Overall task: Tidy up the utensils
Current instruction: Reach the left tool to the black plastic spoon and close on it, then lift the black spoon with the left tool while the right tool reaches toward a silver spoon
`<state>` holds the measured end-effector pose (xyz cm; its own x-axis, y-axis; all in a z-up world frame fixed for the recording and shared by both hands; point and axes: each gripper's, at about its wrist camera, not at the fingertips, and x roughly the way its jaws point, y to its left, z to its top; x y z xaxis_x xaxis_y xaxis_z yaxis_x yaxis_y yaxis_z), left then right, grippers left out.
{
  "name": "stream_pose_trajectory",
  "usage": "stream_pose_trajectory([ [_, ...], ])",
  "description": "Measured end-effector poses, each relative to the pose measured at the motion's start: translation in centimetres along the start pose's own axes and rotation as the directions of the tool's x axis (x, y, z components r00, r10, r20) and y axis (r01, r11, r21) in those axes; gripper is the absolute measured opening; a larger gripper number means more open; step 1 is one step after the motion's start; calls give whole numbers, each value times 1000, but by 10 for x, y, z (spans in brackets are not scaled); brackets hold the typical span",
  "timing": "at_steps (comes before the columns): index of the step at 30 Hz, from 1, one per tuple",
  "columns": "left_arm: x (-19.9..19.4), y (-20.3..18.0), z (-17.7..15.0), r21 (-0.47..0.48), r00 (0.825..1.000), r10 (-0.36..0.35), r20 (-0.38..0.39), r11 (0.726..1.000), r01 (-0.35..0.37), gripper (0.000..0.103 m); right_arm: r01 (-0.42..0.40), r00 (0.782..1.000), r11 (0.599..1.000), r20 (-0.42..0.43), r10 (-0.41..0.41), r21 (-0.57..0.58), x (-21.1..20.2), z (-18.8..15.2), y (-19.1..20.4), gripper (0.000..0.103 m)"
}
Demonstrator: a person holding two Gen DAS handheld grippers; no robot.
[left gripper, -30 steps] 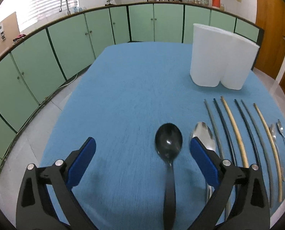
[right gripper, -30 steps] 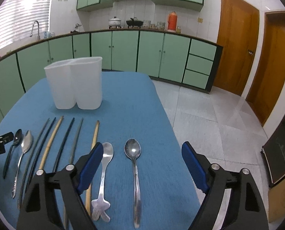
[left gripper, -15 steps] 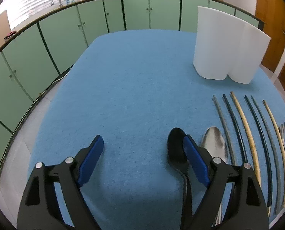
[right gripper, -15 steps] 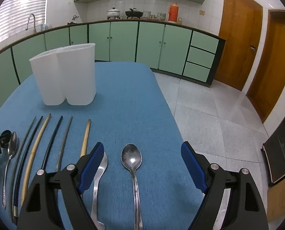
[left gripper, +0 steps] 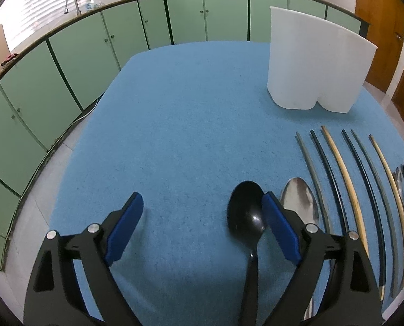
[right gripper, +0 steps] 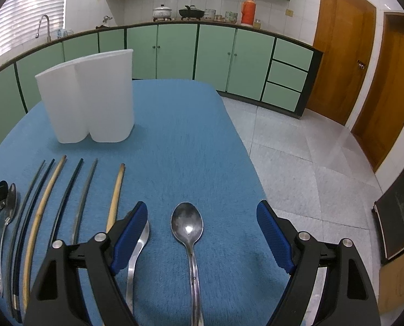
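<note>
Utensils lie close together: my wide-open left tongs (left gripper: 202, 209) straddle the black spoon (left gripper: 246, 214) off-centre, so closing might nudge the neighbouring steel spoon (left gripper: 300, 203); my right tongs (right gripper: 202, 217) gape too.

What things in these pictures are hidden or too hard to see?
- Inside of the white holder: both views, its tall walls hide it.
- Black spoon handle end: left wrist view, cut off by the bottom edge.
- Steel spoon handle end: right wrist view, cut off below.
- Flat utensil: right wrist view, its top sits behind the right tool finger.
</note>
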<state>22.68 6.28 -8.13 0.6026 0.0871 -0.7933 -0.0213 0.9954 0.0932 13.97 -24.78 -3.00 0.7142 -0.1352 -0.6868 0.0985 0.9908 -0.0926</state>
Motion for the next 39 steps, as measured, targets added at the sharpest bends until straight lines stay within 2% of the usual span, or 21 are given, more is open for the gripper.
stream_pose_trajectory([
  [6, 11, -6, 3, 25, 1000, 27, -2, 999, -27, 90, -3, 1000, 1000, -1, 3, -2, 1, 1, 2, 81],
  [12, 16, -7, 9, 37, 1000, 14, -6, 999, -14, 89, 0, 1000, 1000, -9, 0, 4, 6, 1, 1, 81],
  [13, 16, -5, 9, 29, 1000, -1, -7, 1000, 1, 86, 1, 1000, 1000, -10, 0, 5, 7, 1, 1, 81],
  [15, 15, -3, 6, 12, 998, -61, -16, 998, 61, 72, 2, 1000, 1000, -10, -2, 6, 9, 3, 2, 81],
  [19, 10, 1, 3, 21, 995, -98, -8, 995, 99, 57, 4, 1000, 1000, -7, -4, 7, 10, 3, 3, 81],
  [24, 9, 7, 2, 13, 986, -168, 4, 986, 168, 26, 3, 1000, 1000, -7, -3, 5, 10, 3, 4, 81],
  [26, 8, 7, 0, 12, 985, -174, 6, 985, 174, 25, 3, 1000, 1000, -5, -3, 3, 9, 3, 5, 81],
  [28, 7, 8, 0, 7, 984, -178, 3, 984, 178, 26, 4, 1000, 1000, -3, -4, 4, 7, 2, 5, 81],
  [29, 6, 8, -1, -1, 985, -174, -1, 985, 174, 35, 5, 1000, 1000, -2, -5, 3, 6, 2, 5, 81],
  [30, 4, 9, -3, -8, 985, -171, -2, 985, 171, 54, 6, 1000, 1000, -1, -6, 3, 5, 2, 5, 81],
  [32, -1, 10, -6, -21, 989, -148, 8, 989, 148, 70, 4, 1000, 1000, 2, -4, 3, 4, 1, 6, 81],
  [36, -7, 13, -16, -57, 990, -138, -13, 989, 137, 76, -1, 1000, 1000, 5, 1, 1, 2, 0, 8, 81],
  [39, -12, 8, -25, -74, 991, -132, -32, 989, 130, 76, -7, 1000, 1000, 7, 7, -1, -1, -1, 9, 81],
])
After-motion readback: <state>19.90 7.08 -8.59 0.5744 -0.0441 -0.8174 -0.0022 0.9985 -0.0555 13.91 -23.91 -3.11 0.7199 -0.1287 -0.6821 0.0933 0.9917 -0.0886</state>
